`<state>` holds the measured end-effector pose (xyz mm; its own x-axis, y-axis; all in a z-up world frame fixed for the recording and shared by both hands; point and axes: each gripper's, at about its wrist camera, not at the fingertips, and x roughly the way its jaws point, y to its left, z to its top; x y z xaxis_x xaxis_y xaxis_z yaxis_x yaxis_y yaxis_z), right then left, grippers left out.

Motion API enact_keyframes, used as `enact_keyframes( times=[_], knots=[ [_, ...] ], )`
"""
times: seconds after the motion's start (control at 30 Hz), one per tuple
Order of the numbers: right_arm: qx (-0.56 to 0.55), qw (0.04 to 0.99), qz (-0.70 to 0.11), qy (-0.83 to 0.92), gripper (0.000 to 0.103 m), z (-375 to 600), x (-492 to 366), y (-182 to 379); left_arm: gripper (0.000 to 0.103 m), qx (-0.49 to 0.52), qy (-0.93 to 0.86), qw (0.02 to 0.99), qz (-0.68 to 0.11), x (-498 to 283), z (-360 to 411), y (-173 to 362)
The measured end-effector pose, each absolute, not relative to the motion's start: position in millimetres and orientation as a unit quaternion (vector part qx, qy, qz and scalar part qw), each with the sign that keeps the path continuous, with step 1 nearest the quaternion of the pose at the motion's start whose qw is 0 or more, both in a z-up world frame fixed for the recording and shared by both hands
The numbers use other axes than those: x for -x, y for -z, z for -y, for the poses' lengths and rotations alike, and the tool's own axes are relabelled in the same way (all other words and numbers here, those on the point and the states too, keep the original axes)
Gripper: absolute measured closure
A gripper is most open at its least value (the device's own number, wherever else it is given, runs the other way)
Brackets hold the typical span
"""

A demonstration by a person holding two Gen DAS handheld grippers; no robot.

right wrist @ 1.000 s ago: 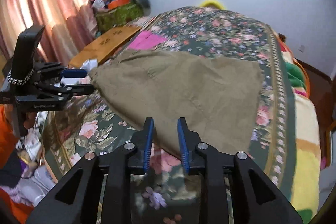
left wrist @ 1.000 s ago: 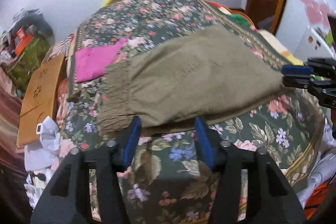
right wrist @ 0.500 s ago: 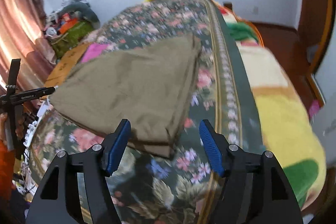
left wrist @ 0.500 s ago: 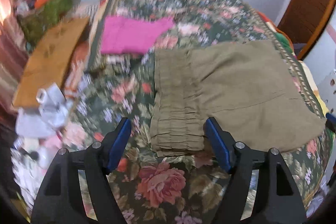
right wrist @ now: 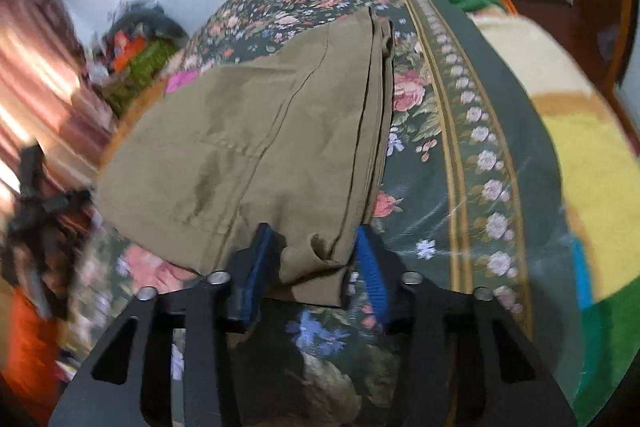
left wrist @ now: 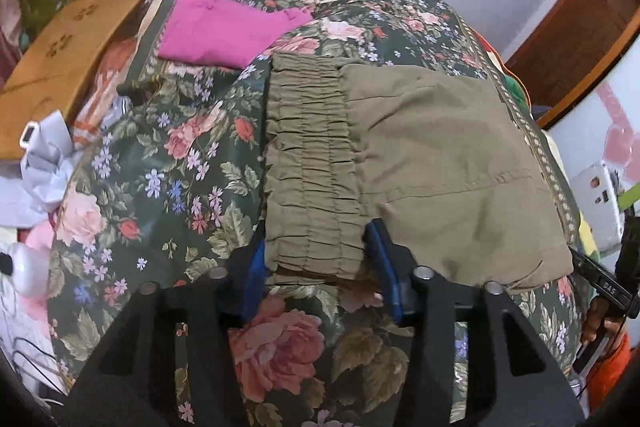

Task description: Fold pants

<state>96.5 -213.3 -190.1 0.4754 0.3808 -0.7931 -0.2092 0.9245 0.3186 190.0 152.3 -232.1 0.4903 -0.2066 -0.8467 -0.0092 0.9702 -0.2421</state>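
Pants now flat, magenta cloth beyond

Only readable bit I can spot: small white letters, looks like "DAS", on the black bar of the right gripper at the left wrist view's right edge. Rest is too blurry.
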Motion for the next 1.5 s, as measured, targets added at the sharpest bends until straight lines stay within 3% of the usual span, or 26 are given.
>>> enact_keyframes(
  times=[0.37, 0.8, 0.87, 1.0, 1.23, 1.5],
  knots=[
    [0.079, 0.846, -0.489, -0.196, 0.079, 213.1, -101.7, 191.5, 0.057, 0.061, 0.055, 0.868, -0.489, -154.7, -136.2, 218.0],
    [0.066, 0.831, -0.511, -0.207, 0.076, 221.9, -119.7, 174.3, 0.054, 0.04, 0.023, 0.877, -0.479, -145.2, -132.7, 200.6],
    [0.065, 0.837, -0.503, -0.208, 0.072, 223.8, -123.9, 164.5, 0.051, 0.037, 0.018, 0.883, -0.467, -149.1, -136.4, 188.3],
    [0.047, 0.861, -0.461, -0.21, 0.048, 226.0, -142.4, 141.8, 0.038, 0.035, 0.0, 0.898, -0.438, -168.6, -144.4, 166.9],
    [0.0, 0.879, -0.433, -0.197, 0.044, 225.5, -198.3, 134.1, 0.038, 0.04, -0.001, 0.89, -0.455, -225.8, -154.6, 172.7],
    [-0.018, 0.87, -0.455, -0.189, 0.044, 220.6, -274.8, 157.6, 0.038, 0.047, 0.001, 0.87, -0.491, -273.9, -166.1, 203.4]
  ],
)
